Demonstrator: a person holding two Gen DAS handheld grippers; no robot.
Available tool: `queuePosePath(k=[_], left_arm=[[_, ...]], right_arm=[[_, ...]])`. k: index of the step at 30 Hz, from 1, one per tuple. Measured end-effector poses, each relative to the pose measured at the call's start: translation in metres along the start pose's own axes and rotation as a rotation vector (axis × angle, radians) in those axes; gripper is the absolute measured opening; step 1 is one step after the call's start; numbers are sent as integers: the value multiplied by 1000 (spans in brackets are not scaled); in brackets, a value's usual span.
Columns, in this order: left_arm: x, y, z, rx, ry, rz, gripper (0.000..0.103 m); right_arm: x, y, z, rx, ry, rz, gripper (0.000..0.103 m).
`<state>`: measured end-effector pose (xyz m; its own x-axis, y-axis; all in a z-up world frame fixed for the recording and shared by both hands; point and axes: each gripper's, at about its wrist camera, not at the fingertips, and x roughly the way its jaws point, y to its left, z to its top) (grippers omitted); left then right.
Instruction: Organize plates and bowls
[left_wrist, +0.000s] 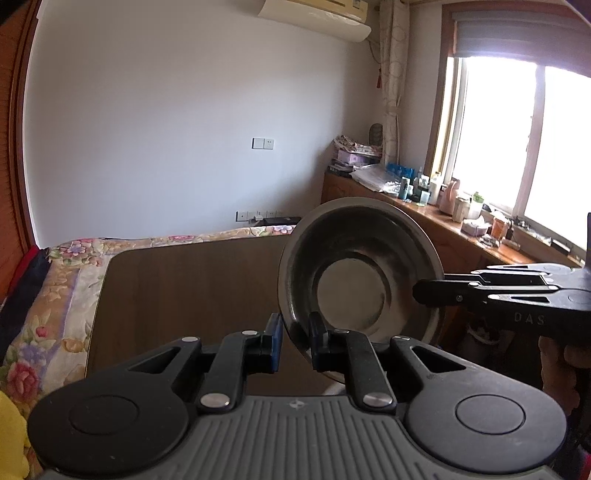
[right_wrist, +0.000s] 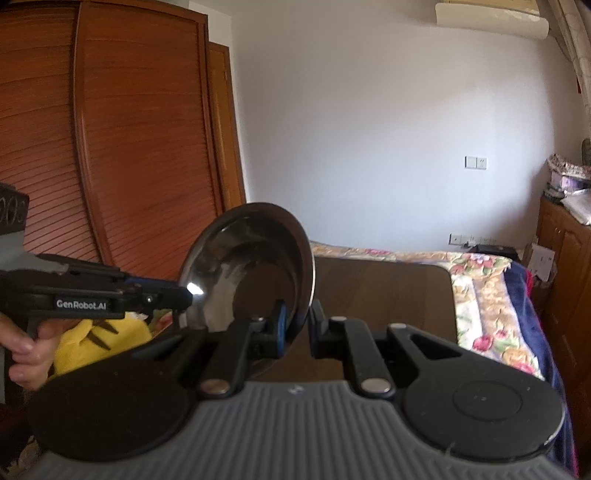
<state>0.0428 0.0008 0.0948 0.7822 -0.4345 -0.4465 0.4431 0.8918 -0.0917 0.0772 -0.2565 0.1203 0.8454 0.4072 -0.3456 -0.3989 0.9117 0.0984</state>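
The steel bowl (left_wrist: 360, 271) is off the tabletop (left_wrist: 192, 291), carried on edge in the air between both grippers, its hollow facing the left wrist camera. It looks light and stiff, thin-walled polished metal, so it should not bend or break but will be slippery and quick to swing about any single pinch; the rolled rim is the only fair place to take hold.

The right gripper (right_wrist: 297, 319) has its fingers nearly closed on the rim at 6 o'clock in its own view, wall clamped between the blue pad and the black one. The left gripper (left_wrist: 295, 328) straddles the rim at about 7 o'clock of the bowl; its fingers stand a little apart, and whether the pads actually press the metal is hard to tell. Both grippers point slightly downward, meeting at roughly a right angle.
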Motion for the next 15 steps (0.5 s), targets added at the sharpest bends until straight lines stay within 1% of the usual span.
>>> queuePosePath(k=[2, 7, 15], left_arm=[[-3, -6, -8, 24, 7, 6, 46], [-11, -9, -22, 38, 14, 15, 47], [-13, -17, -35, 45, 28, -7, 47]], right_arm=[[-2, 0, -9, 8, 9, 9, 14], [-5, 1, -23, 30, 21, 32, 14], [-13, 3, -40, 35, 37, 50, 14]])
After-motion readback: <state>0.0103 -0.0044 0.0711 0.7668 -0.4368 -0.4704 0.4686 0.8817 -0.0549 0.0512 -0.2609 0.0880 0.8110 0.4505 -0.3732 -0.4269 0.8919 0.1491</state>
